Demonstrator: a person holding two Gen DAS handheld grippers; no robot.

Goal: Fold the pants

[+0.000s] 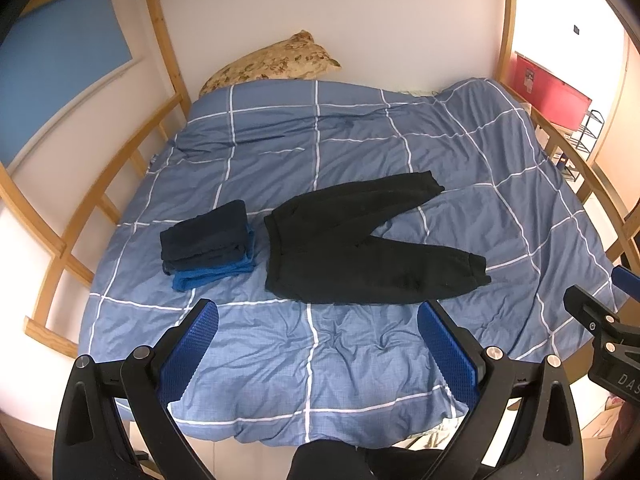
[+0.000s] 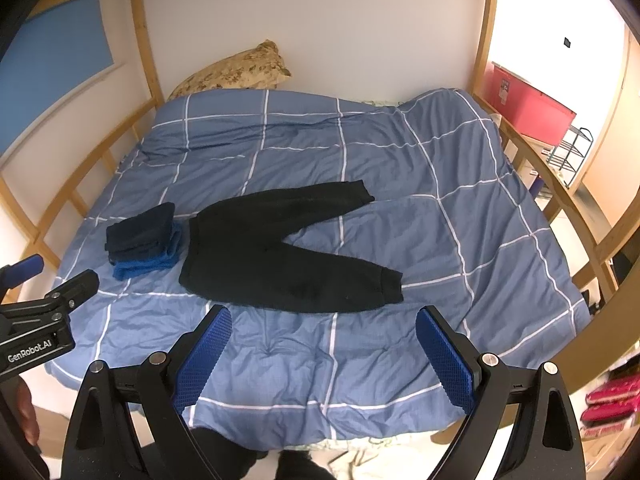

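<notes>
Black pants (image 1: 352, 248) lie flat and unfolded on the blue checked bedcover (image 1: 360, 360), waistband to the left, both legs spread out to the right. They also show in the right wrist view (image 2: 272, 256). My left gripper (image 1: 318, 320) is open and empty, held above the near part of the bed, short of the pants. My right gripper (image 2: 324, 326) is open and empty, also just short of the pants' near edge. In the left wrist view the right gripper (image 1: 600, 320) shows at the right edge.
A stack of folded dark and blue clothes (image 1: 210, 244) sits left of the pants' waistband. A floral pillow (image 1: 276, 64) lies at the head of the bed. Wooden bed rails (image 1: 76, 216) run along both sides. A red box (image 2: 528, 104) stands beyond the right rail.
</notes>
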